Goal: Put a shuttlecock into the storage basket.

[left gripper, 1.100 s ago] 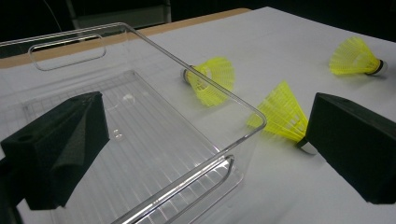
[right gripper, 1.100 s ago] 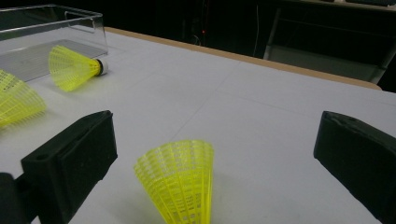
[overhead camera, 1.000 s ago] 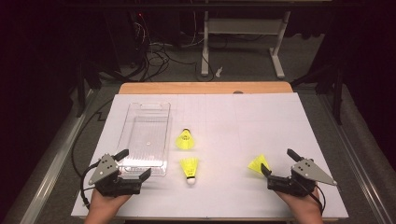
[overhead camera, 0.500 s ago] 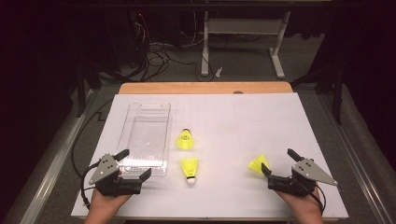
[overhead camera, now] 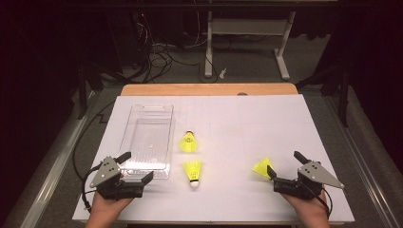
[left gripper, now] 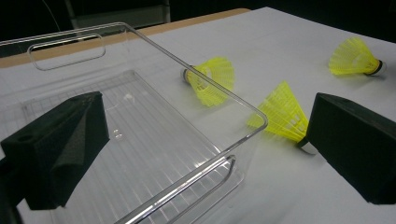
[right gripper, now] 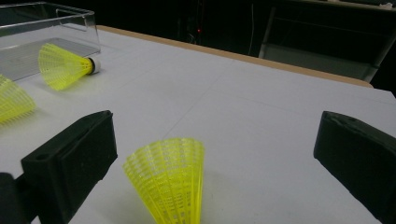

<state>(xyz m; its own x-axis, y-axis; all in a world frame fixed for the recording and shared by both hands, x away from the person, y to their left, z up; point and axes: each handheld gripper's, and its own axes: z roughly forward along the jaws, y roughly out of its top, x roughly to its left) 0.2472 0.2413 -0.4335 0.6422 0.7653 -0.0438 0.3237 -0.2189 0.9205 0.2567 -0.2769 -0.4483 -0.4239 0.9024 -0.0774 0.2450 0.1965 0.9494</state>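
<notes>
At the bottom edge of the high view, two hands rest on the white table (overhead camera: 285,123), each holding a gripper low over the surface. The left gripper (overhead camera: 138,167), at lower left, points up and to the right with its jaws spread wide and nothing between them; in the left gripper view they straddle the near corner of the clear plastic bin (left gripper: 140,130), one jaw over the bin's floor, the other outside its wall. The right gripper (overhead camera: 283,164), at lower right, points up and to the left, its jaws also set wide and holding nothing. In the right gripper view, the nearest shuttlecock (right gripper: 170,179) stands between those jaws at lower centre, skirt up, closer to the left jaw and touching neither.

In the high view that shuttlecock (overhead camera: 262,167) lies just beside the right gripper's tip. Lower centre, a second shuttlecock (overhead camera: 193,170) lies with its white cork toward the camera, just right of the bin's near corner. Above it, toward mid-frame, a third shuttlecock (overhead camera: 188,142) lies beside the bin's right wall with its cork pointing away.

The bin (overhead camera: 148,142) sits left of centre, long side running away from the camera, a handle slot at each end. Nothing lies inside it; all three shuttlecocks are on the table outside it.
</notes>
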